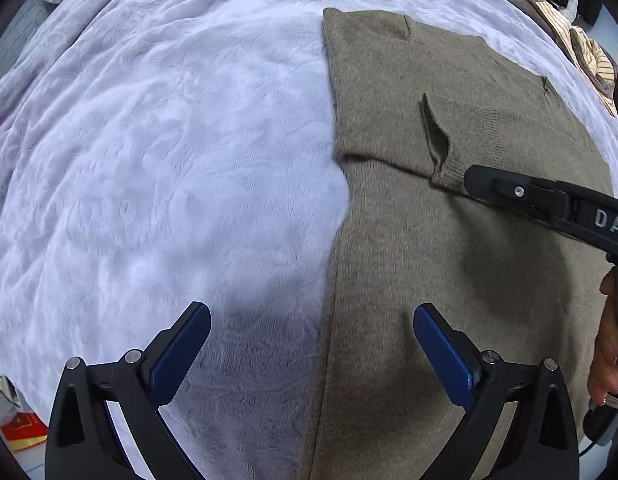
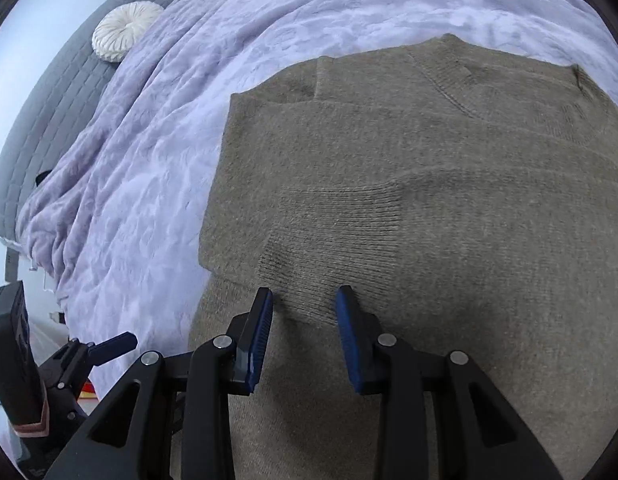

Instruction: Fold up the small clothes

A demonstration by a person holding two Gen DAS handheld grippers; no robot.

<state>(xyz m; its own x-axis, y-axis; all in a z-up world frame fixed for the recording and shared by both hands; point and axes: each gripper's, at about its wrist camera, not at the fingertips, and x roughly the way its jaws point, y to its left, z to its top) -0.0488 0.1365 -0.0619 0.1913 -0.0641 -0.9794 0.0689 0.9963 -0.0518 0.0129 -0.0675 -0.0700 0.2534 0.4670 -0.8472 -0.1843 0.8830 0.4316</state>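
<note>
Now my left gripper (image 1: 311, 344) hangs wide open, empty, straddling the sweater's (image 1: 449, 240) left edge at lower centre. My right gripper (image 2: 305, 312), part-open and holding nothing, sits nearer, over the folded sleeve cuff (image 2: 309, 264). The sweater runs lengthwise toward the upper right across the lilac blanket (image 1: 169, 140).

blanket (image 1: 157, 152): pale lilac, plush, wrinkled, covers the bed | cushion (image 2: 123, 32): round, white, pleated, lies on the grey quilt (image 2: 57, 92) at the far edge, touching the blanket | striped cloth (image 1: 581, 46): beige, crumpled, far right corner | red packet (image 1: 23, 428): on the floor, lower left
</note>
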